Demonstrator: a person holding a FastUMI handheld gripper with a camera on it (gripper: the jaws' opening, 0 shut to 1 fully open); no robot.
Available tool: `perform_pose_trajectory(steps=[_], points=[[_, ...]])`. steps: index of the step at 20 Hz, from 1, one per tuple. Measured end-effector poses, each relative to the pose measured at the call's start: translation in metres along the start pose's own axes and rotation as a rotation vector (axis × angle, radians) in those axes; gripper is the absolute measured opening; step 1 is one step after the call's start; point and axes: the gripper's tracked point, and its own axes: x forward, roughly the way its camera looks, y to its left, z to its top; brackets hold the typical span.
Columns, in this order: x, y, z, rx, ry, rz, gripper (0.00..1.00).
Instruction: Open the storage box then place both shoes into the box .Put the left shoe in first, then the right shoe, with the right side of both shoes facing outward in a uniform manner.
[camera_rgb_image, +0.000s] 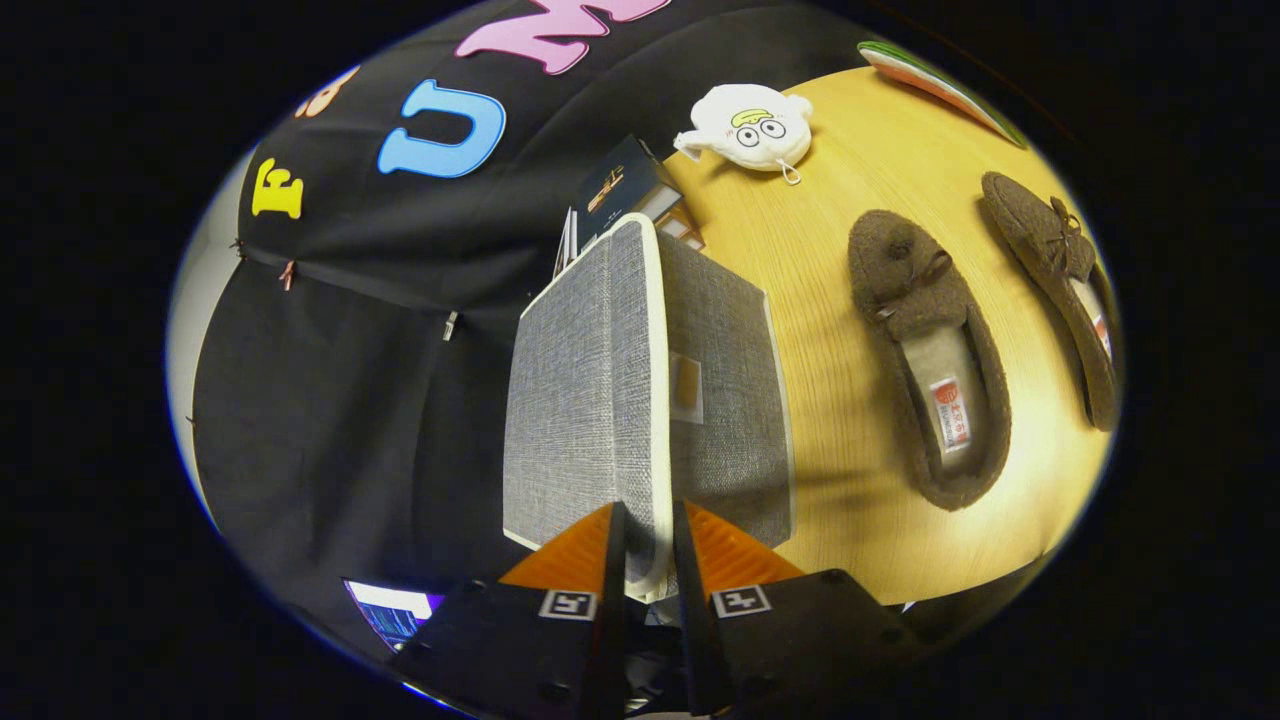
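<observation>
A grey fabric storage box (725, 420) with white trim stands on the wooden table (850, 500). Its lid (585, 390) is a flat grey panel, and the lid's white rim runs straight into my fingers. My gripper (648, 512) is shut on that rim, one finger on each side of it. Whether the lid has lifted off the box I cannot tell. Two brown fuzzy slippers lie on the table beside the box. The nearer shoe (935, 365) shows its pale insole, and the farther shoe (1060, 290) lies beyond it. Both toes point away from me.
A white plush toy (752, 127) with cartoon eyes lies on the table past the box. Some books (625, 190) stand behind the box against the black cloth wall. A flat green and orange object (935, 85) lies at the table's far edge.
</observation>
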Motion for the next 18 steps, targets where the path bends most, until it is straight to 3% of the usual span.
perform_pose_trajectory(steps=[2, 3, 6, 11, 18], points=[[-0.002, -0.001, 0.001, 0.011, 0.002, -0.005, 0.26], [-0.007, 0.0, 0.004, 0.019, -0.005, 0.003, 0.13], [-0.009, 0.012, 0.0, -0.01, 0.005, 0.036, 0.05], [-0.017, 0.035, -0.003, -0.091, 0.02, 0.055, 0.05], [-0.033, 0.111, 0.009, -0.178, 0.009, 0.144, 0.05]])
